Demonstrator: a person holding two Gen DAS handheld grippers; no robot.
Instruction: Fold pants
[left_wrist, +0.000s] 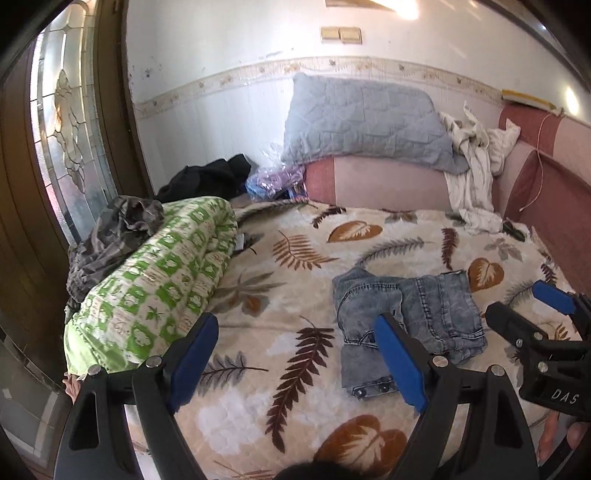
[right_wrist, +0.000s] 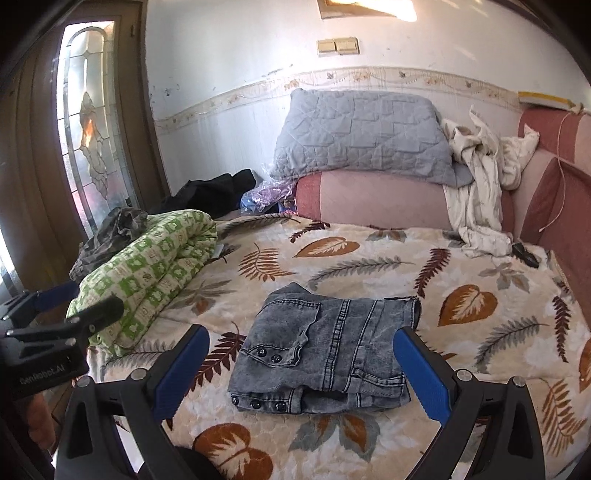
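Observation:
Grey-blue denim pants (right_wrist: 328, 350) lie folded in a compact bundle on the leaf-print bedspread (right_wrist: 369, 254); they also show in the left wrist view (left_wrist: 413, 317). My right gripper (right_wrist: 301, 369) is open and empty, held just above and in front of the bundle, its blue pads on either side of it. My left gripper (left_wrist: 299, 358) is open and empty, to the left of the pants over bare bedspread (left_wrist: 295, 258). The right gripper also shows at the right edge of the left wrist view (left_wrist: 524, 306), and the left gripper at the left edge of the right wrist view (right_wrist: 79, 301).
A rolled green-and-white quilt (right_wrist: 151, 273) lies along the bed's left side with camouflage clothing (right_wrist: 110, 232) behind it. A grey pillow (right_wrist: 362, 136) sits on the pink headboard (right_wrist: 380, 199). White cloth (right_wrist: 480, 192) hangs at the back right. Dark clothes (right_wrist: 214, 194) lie at the back left.

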